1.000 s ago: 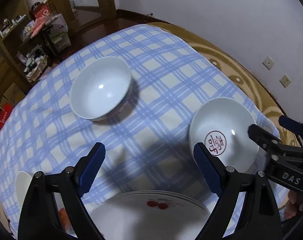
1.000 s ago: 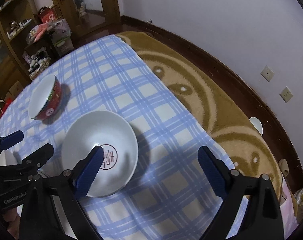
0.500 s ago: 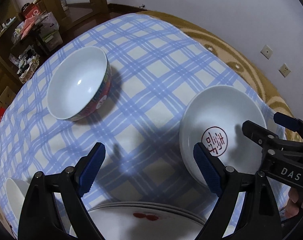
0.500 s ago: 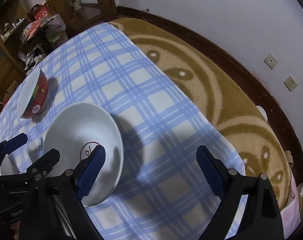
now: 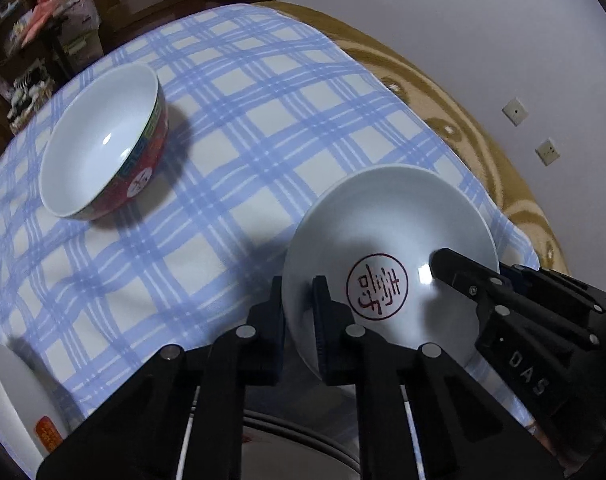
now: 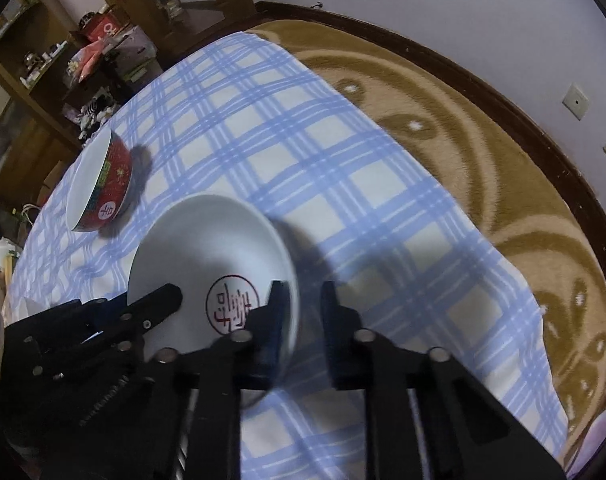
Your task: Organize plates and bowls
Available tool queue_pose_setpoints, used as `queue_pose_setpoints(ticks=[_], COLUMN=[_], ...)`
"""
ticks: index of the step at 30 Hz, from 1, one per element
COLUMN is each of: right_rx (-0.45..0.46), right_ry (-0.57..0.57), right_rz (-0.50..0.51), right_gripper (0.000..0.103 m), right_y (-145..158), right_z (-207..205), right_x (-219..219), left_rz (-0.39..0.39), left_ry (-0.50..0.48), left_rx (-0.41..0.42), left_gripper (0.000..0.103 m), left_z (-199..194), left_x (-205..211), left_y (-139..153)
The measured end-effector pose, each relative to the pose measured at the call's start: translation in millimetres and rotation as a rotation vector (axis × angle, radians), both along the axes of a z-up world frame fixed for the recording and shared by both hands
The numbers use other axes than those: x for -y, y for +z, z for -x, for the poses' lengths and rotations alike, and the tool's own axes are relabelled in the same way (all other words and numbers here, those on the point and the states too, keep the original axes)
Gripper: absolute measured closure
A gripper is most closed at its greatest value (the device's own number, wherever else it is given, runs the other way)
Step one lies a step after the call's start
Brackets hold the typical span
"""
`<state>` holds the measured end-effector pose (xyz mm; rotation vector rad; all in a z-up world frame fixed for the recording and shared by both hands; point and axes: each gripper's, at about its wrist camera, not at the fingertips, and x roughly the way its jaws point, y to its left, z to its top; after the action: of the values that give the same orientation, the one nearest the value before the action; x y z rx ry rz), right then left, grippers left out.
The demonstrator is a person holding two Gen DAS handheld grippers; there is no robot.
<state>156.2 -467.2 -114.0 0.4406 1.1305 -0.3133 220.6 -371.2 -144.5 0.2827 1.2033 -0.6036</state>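
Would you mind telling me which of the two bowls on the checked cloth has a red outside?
The farther bowl, standing free and untouched. The white bowl with the red round mark inside sits nearest, with both grippers at its rim.

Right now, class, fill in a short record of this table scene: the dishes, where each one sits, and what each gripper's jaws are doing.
Surface: blue checked cloth
Item being handled: white dish with a red seal, taken at two opposite sides of its rim
Left gripper: jaws closing, dish rim between them
Right gripper: jaws shut on the rim's other side
Loose item: red-sided bowl, upright, apart from the dish, untouched
Near edge: stacked plates, mostly hidden behind the left gripper
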Motion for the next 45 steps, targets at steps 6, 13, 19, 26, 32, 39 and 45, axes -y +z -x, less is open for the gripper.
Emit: queue_pose_setpoints(ticks=[6,13,19,26,32,39,45], right_rx=[-0.021,-0.004,0.014,0.053,0.084,0.129,0.155], right_ry=[-0.024,-0.018,0.003,0.02,0.037,0.065,0.11], right_rz=[0.022,0.028,0.037,0.038,0.028,0.024,0.025], right_gripper=[0.095,0.095,0.095,0.095,0.095,0.095,0.095], right_y=[4.4,11.9,20.0,30.2,40.7,56.0,64.3], right_z=[-1.4,-1.3,0.9,2.9,5.5,5.2,2.3], right_x=[-6.4,-12.5,-17.8,-23.2,-32.3,-51.9,-72.8], left_rz=[-0.004,0.033,0.035,0.04,0.035,0.029,0.011], left_ry=[-0.02,0.02,0.011,0.026,0.028,0.051,0.077], left_rx=[0.009,-0.023,-0.005,0.019,0.043,0.072,0.101], left_gripper=[0.09,0.09,0.091,0.091,0.091,0.091,0.091], left_z=[1.7,-3.2,-0.9,-1.1,2.2,3.2,5.5], left_x=[-2.6,-13.8,-19.0,-25.3,-35.5,-57.4,-78.3], left_y=[2.0,3.9,12.9,26.4,39.0,57.4,69.5])
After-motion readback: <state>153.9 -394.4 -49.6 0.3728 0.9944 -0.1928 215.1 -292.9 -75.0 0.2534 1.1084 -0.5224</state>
